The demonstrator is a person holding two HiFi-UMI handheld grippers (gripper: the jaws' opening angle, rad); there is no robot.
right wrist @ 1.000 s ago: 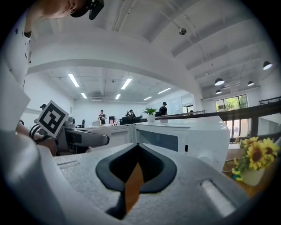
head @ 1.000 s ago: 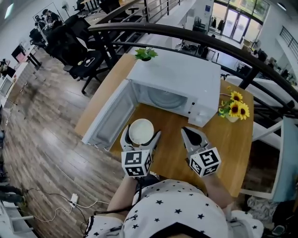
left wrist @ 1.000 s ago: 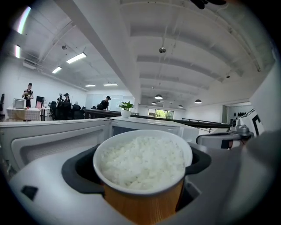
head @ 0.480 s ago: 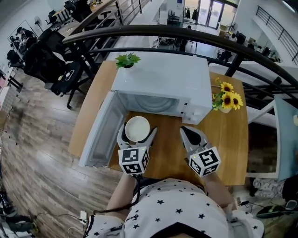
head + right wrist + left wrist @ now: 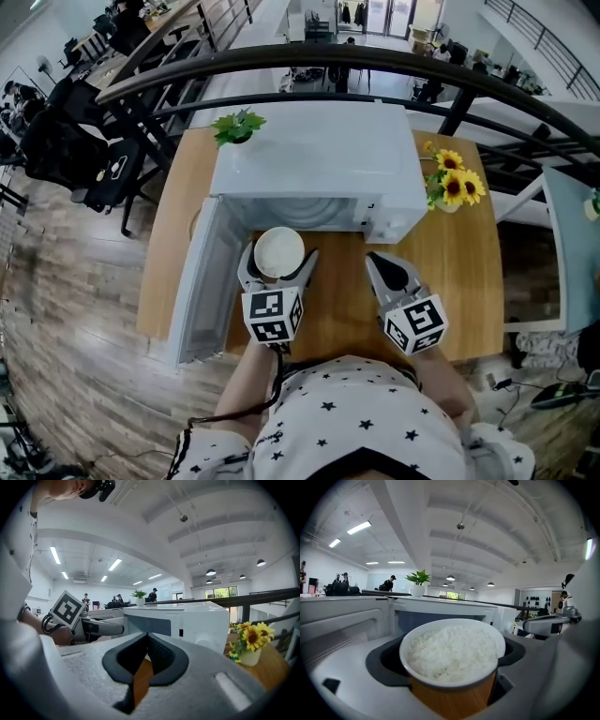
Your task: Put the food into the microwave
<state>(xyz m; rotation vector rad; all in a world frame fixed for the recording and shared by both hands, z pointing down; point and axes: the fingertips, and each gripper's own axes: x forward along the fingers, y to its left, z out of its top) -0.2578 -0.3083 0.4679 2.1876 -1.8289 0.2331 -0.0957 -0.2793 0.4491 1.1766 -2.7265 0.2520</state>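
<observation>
A white bowl of rice sits between the jaws of my left gripper, which is shut on it. The bowl hangs just in front of the open mouth of the white microwave, above the wooden table. The microwave door swings open to the left. My right gripper is shut with nothing in it, over the table right of the bowl and in front of the microwave's control panel.
A vase of sunflowers stands on the table right of the microwave. A small potted plant sits at the microwave's back left. A dark curved railing runs behind the table. Wooden floor lies to the left.
The left gripper has carried the bowl of rice forward, closer to the microwave's opening. The head view has shifted so the microwave sits more centred.
</observation>
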